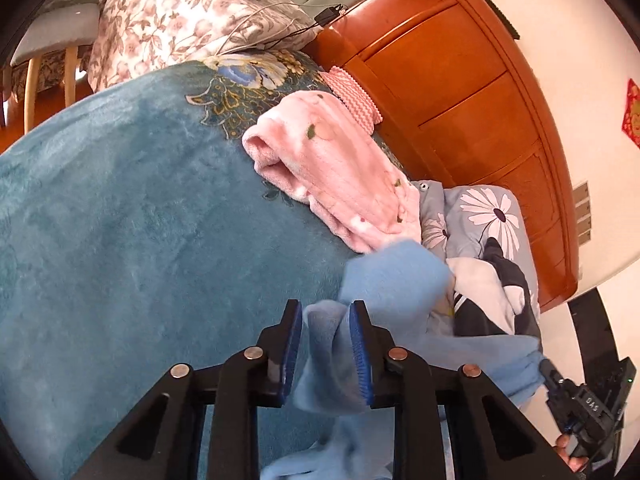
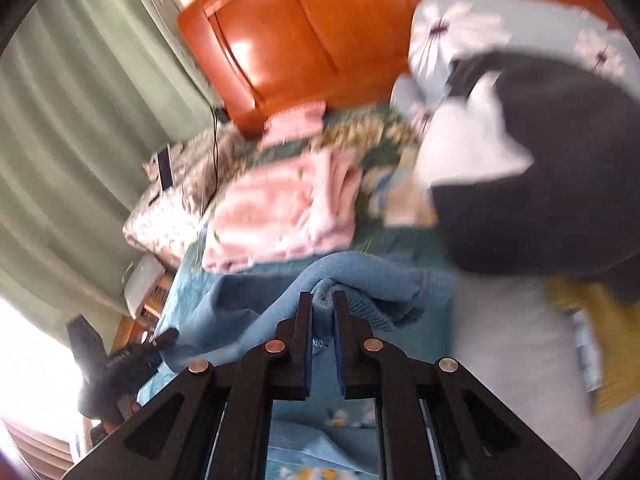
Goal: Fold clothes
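Left claw (image 1: pixel 326 354): fingers part-spread, a bunched edge of the light blue fleece garment (image 1: pixel 394 280) between the pads and touching both, so pinching it. The garment hangs over the teal plush blanket (image 1: pixel 120 220) on the bed and runs right to the right claw (image 2: pixel 323 308), fingers nearly together, clamped on a fold of the same fleece. One folded pink fleece garment (image 1: pixel 332 172) lies on the blanket behind. Further right: one grey daisy-print pillow (image 1: pixel 488 216), one dark grey and white garment (image 1: pixel 496 296) against it. Orange wooden wardrobe (image 1: pixel 452 72) behind. No containers visible.
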`<state>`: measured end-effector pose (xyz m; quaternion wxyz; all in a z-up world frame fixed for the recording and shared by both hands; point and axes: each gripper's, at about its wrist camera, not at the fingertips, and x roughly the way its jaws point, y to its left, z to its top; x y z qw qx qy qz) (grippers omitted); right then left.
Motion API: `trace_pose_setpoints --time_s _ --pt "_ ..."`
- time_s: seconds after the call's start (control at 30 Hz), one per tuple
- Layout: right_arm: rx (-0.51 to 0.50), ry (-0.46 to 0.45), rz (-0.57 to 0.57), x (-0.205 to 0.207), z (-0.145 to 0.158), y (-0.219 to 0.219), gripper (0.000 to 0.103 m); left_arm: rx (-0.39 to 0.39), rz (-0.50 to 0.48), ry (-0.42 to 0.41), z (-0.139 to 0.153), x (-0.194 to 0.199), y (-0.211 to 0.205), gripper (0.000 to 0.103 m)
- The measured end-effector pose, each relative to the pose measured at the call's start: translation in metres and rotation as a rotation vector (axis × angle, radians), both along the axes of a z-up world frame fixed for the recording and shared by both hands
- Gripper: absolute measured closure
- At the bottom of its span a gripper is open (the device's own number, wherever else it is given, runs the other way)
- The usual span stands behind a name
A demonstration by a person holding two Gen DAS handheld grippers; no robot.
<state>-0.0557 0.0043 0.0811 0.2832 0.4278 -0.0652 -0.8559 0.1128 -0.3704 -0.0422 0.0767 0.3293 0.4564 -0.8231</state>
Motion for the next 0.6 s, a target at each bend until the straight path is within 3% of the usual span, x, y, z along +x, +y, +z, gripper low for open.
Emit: trace_pose_setpoints --time_s 0.13,0.23,0.4,0.5,0.6 --pt "0.165 0.059 -0.089 0.012 0.011 0.065 0.094 0.045 -0.036 -0.048 -0.023 0.005 0.022 0.076" --pt "0.23 -0.036 -0.19 0.012 -0.02 0.12 0.094 0.078 -0.059 -0.107 -0.041 -0.001 0.034 0.076" --pt "0.234 -0.204 -0.306 0.005 -0.081 0.172 0.094 0.091 -0.094 -0.164 -0.053 -0.019 0.052 0.069" --pt "0.206 -0.251 -0.316 0.002 -0.093 0.18 0.094 0.137 -0.068 -0.149 -0.058 -0.031 0.048 0.052" --pt "0.204 -0.257 -0.301 -0.004 -0.095 0.178 0.094 0.207 -0.024 -0.134 -0.067 -0.044 0.039 0.049"
